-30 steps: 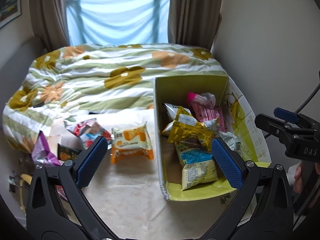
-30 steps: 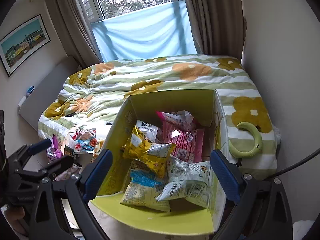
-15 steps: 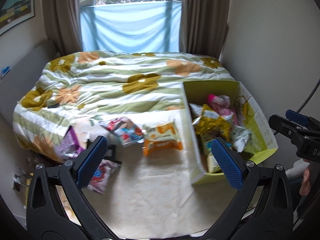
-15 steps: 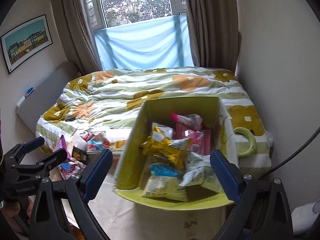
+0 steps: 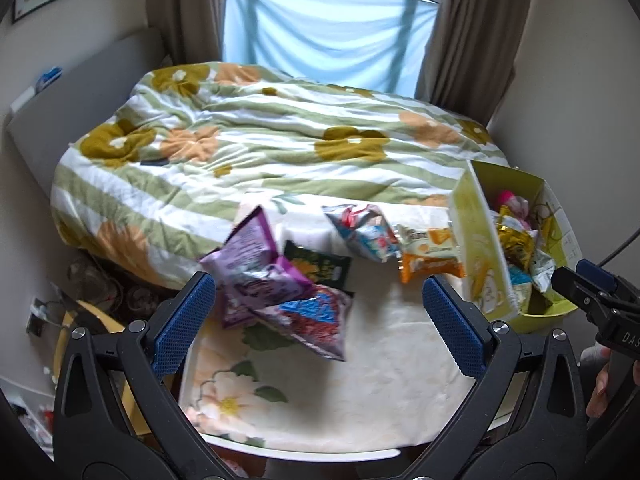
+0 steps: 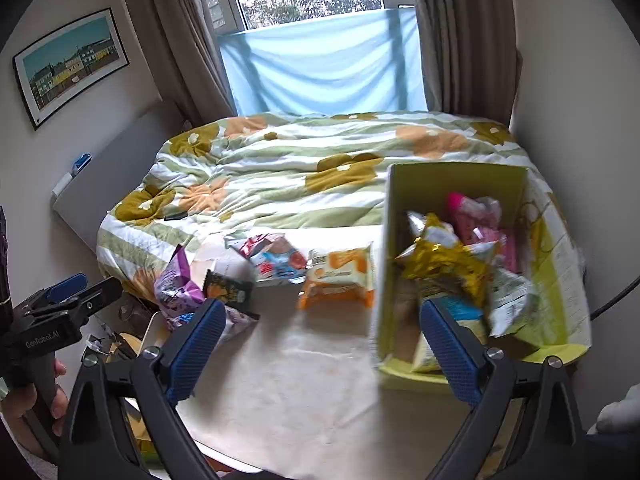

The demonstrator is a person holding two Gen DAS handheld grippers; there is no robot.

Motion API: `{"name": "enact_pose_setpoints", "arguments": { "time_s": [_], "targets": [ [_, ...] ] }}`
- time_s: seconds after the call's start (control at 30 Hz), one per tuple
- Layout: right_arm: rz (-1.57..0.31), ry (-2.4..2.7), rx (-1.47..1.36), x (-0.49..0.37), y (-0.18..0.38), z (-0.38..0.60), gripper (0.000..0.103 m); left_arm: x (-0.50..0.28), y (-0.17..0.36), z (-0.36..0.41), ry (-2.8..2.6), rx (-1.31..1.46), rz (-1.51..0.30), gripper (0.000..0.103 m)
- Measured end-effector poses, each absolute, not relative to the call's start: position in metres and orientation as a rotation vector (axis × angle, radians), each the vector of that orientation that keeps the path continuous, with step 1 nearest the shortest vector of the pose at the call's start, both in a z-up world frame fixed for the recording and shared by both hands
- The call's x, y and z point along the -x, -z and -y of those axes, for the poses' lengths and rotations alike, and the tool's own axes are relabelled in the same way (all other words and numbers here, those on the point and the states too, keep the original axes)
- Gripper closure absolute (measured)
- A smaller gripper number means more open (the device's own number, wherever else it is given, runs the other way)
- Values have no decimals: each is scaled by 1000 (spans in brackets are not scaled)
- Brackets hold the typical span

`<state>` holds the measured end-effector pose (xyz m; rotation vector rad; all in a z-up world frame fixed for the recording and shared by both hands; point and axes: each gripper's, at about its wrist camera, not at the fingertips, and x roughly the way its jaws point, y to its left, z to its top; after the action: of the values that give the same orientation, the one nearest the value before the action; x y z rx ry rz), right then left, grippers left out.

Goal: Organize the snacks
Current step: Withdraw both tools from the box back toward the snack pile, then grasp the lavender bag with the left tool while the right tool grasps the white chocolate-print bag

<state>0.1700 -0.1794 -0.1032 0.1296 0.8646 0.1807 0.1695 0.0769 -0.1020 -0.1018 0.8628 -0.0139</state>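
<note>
Both sets of fingers are spread wide with nothing in them. The left gripper (image 5: pixel 319 320) hangs over the purple snack bag (image 5: pixel 250 268) and the red-and-blue packet (image 5: pixel 316 318) – a dark green packet (image 5: pixel 320 268) sits just behind those. The right gripper (image 6: pixel 320 348) hovers above bare bench (image 6: pixel 312 392), its right finger in front of the yellow-green box (image 6: pixel 456 184). The box is already stuffed with snacks – a gold bag (image 6: pixel 440 268) on top. An orange packet (image 6: pixel 340 276) lies just beside the box's left wall. A flowered bed (image 6: pixel 320 160) is behind it all.
</note>
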Motion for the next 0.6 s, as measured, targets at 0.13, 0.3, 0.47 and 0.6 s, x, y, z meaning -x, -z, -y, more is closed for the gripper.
{"name": "enact_pose_setpoints", "arguments": {
  "time_s": [0.13,0.3,0.47,0.6],
  "targets": [
    [-898,-197,-158,-177,116,143,6,-179,117,-120,-7,132,-898,1],
    [-956,-187,-197,-191,137,103,6,-208,154,-164,7,217,-982,1],
    [-1025,-168,-254,-210,171,73,6,-241,200,-185,51,293,-1063,1],
    [-1096,-175,-310,-225,205,55,6,-262,232,-188,71,334,-1122,1]
  ]
}}
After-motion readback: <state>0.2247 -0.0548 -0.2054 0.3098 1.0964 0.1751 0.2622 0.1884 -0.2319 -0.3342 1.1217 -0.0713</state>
